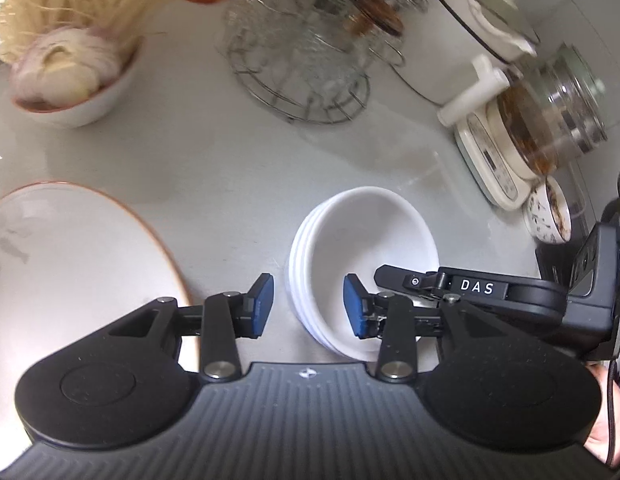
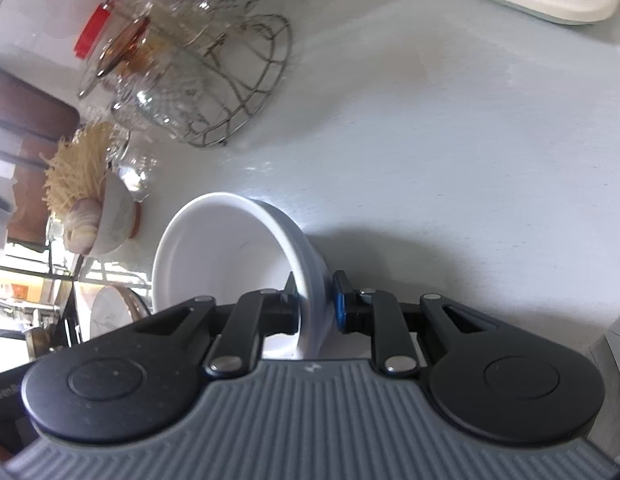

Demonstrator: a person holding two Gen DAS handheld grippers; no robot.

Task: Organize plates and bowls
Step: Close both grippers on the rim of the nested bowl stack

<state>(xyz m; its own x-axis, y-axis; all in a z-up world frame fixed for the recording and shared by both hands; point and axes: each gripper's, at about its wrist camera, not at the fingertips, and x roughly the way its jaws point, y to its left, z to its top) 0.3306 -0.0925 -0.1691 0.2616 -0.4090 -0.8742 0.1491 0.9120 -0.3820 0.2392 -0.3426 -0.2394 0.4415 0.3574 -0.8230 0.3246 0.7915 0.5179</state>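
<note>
Firmly, right gripper (image 2: 314,306) pinching white bowl (image 2: 229,264) wall, left gripper (image 1: 308,306) wide apart

bare pale countertop (image 1: 213,152) lay open behind the stacked white bowls (image 1: 362,240); a wire glass-rack (image 1: 301,76) blocked farther back.

A pale grey countertop (image 2: 450,160) catches bright daylight, backed by a white wall (image 2: 41,12)

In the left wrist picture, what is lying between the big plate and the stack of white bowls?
Only bare countertop and the left gripper's left finger pad, seen in the left wrist view, separate the big plate from the white bowls.
</note>
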